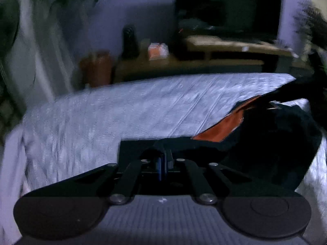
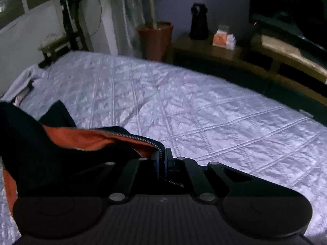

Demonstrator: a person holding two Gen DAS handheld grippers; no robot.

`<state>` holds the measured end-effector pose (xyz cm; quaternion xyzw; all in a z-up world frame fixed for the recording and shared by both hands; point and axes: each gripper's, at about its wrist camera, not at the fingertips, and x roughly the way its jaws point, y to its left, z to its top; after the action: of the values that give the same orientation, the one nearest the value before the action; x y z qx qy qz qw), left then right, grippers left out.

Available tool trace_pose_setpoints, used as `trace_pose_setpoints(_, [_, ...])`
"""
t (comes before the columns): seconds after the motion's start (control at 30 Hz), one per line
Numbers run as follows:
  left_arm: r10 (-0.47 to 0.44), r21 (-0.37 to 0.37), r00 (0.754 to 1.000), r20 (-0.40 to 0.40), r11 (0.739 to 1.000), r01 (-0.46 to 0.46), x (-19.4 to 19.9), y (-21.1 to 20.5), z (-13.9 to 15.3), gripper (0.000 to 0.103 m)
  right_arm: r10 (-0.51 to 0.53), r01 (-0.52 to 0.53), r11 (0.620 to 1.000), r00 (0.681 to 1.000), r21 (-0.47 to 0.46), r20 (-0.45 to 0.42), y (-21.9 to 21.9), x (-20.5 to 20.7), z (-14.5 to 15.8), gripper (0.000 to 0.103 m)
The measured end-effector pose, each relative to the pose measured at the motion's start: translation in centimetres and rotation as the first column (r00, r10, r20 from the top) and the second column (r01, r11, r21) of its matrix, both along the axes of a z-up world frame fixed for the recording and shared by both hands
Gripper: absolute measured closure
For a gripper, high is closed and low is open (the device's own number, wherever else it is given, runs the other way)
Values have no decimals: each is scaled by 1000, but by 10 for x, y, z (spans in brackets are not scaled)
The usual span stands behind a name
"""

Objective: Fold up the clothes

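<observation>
A black jacket [image 2: 40, 143] with an orange lining [image 2: 81, 136] lies bunched on the pale quilted bed [image 2: 204, 102]. My right gripper [image 2: 164, 159] is shut on its zipper edge [image 2: 141, 137], which rises from the bed into the pads. In the left wrist view the same jacket [image 1: 265, 134] spreads to the right, its orange lining [image 1: 220, 128] showing. My left gripper [image 1: 165, 159] is shut, with a flat black fold of the jacket [image 1: 139, 149] caught between its fingers. The view is dim and slightly blurred.
Beyond the bed's far edge stand a low wooden bench [image 2: 286, 51], a terracotta pot [image 2: 156, 38], a dark speaker [image 2: 199, 21] and an orange box [image 2: 221, 38]. A dark screen [image 1: 226, 6] hangs behind. A pale cloth [image 2: 30, 75] lies at the bed's far left corner.
</observation>
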<state>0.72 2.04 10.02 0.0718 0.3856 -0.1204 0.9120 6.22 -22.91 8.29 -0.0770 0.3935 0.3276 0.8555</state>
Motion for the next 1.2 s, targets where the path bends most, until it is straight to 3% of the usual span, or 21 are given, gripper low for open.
trace_pose_setpoints(0.07, [34, -21, 998, -48, 999, -35, 5, 4, -2, 100, -22, 21, 999, 1000, 33, 21, -8, -10, 12, 98])
trace_pose_setpoints(0.2, [83, -53, 994, -68, 995, -86, 10, 10, -2, 100, -50, 46, 998, 994, 45, 100, -24, -30, 43, 97])
trace_pose_setpoints(0.3, [115, -86, 993, -17, 990, -116, 13, 15, 11, 100, -73, 56, 995, 976, 88, 207, -39, -61, 74, 97])
trace_pose_setpoints(0.43, [156, -55, 984, 90, 987, -151, -2, 18, 21, 99, -74, 34, 994, 903, 103, 424, -44, -152, 107, 97])
trace_pose_setpoints(0.5, [236, -43, 970, 55, 971, -234, -5, 28, 10, 98, -62, 7, 993, 889, 121, 454, -39, -205, 102, 94])
trace_pose_setpoints(0.53, [276, -42, 961, 22, 961, -275, -5, 34, 2, 97, -19, -15, 997, 889, 70, 457, -31, -228, 92, 94])
trace_pose_setpoints(0.6, [354, -25, 934, -48, 934, -356, -6, 49, -17, 93, 147, -129, 989, 924, -73, 353, -11, -262, 57, 94])
trace_pose_setpoints(0.67, [400, 19, 910, -107, 916, -400, -6, 62, -35, 91, 199, -182, 978, 960, -101, 199, -4, -280, 23, 94])
trace_pose_setpoints(0.73, [437, 50, 887, -151, 899, -435, -8, 76, -50, 91, 161, -158, 986, 983, -45, 93, -15, -284, 10, 88])
trace_pose_setpoints(0.77, [449, 68, 881, -148, 893, -444, -11, 82, -53, 89, 116, -116, 993, 991, 0, 73, -25, -283, 13, 82])
trace_pose_setpoints(0.83, [473, 115, 871, -135, 880, -461, -14, 91, -57, 86, 26, -28, 996, 999, 87, 32, -48, -278, 18, 57])
trace_pose_setpoints(0.87, [478, 118, 868, -135, 877, -465, -15, 94, -55, 84, -40, 33, 991, 998, 128, 46, -63, -273, 25, 31])
trace_pose_setpoints(0.9, [483, 122, 865, -134, 874, -470, -16, 97, -53, 84, -108, 97, 984, 992, 147, 66, -77, -267, 31, 18])
trace_pose_setpoints(0.97, [508, 139, 858, -77, 857, -496, -18, 97, -43, 84, -233, 218, 963, 969, 157, 86, -104, -250, 39, 22])
trace_pose_setpoints(1.03, [525, 118, 851, -7, 846, -520, -28, 95, -30, 80, -320, 314, 946, 943, 76, 90, -114, -234, 36, 27])
trace_pose_setpoints(1.1, [554, 78, 831, 50, 827, -556, -35, 93, -17, 80, -379, 379, 925, 925, 4, 13, -124, -215, 23, 27])
trace_pose_setpoints(1.13, [547, 62, 835, 63, 833, -550, -37, 91, -14, 80, -425, 427, 904, 902, 9, -72, -132, -208, 13, 27])
trace_pose_setpoints(1.2, [522, 37, 850, 65, 850, -525, -40, 84, -11, 80, -469, 502, 859, 851, 102, -234, -146, -208, -6, 28])
